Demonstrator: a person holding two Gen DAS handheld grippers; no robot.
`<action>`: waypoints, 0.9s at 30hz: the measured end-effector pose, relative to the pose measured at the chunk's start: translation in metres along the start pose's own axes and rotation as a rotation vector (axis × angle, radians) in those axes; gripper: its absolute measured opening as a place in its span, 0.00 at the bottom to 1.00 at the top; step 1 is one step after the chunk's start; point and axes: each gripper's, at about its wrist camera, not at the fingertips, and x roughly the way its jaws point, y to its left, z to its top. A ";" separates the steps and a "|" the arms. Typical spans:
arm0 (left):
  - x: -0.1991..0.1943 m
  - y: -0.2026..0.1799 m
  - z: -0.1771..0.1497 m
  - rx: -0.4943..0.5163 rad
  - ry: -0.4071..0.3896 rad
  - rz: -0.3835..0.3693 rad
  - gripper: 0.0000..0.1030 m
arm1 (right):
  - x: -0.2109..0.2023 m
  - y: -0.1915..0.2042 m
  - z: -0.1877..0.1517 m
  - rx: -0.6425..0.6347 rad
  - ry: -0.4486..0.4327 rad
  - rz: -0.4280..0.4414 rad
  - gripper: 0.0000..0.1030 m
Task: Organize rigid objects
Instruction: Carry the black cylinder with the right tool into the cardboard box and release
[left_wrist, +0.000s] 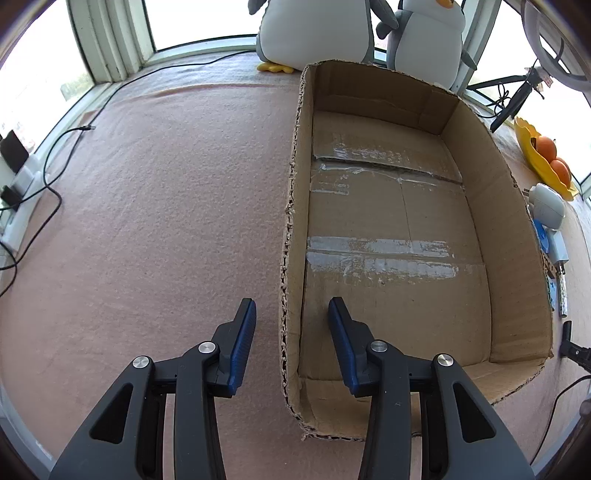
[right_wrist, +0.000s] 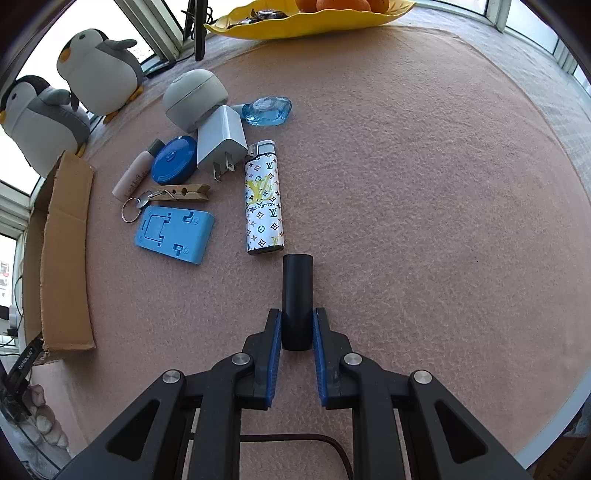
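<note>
A black cylinder (right_wrist: 297, 288) lies on the pink cloth, and my right gripper (right_wrist: 297, 314) is shut on its near half, both blue pads against its sides. To its upper left lie a patterned white lighter (right_wrist: 263, 203), a blue plastic holder (right_wrist: 173, 234), a wooden clothespin (right_wrist: 183, 192), a white charger plug (right_wrist: 220, 138) and a blue round case (right_wrist: 173, 160). The cardboard box (left_wrist: 476, 206) holds nothing. My left gripper (left_wrist: 291, 306) is open, straddling the box's left wall without touching it.
Two plush penguins (right_wrist: 99, 70) stand behind the box. A yellow dish with oranges (right_wrist: 314, 22) sits at the far edge. A grey round device (right_wrist: 194, 96), a clear blue piece (right_wrist: 267, 110) and a pink tube (right_wrist: 135, 173) lie nearby. Black cables (left_wrist: 51, 184) trail left.
</note>
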 end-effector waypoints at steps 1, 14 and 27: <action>0.000 0.000 0.000 0.003 0.001 0.003 0.40 | 0.000 0.000 0.000 -0.011 0.002 0.000 0.14; 0.001 -0.007 0.004 0.016 0.020 0.043 0.40 | -0.042 -0.018 -0.002 -0.045 -0.071 0.008 0.14; 0.002 -0.002 0.002 0.008 0.013 0.018 0.40 | -0.094 0.095 0.007 -0.280 -0.228 0.157 0.14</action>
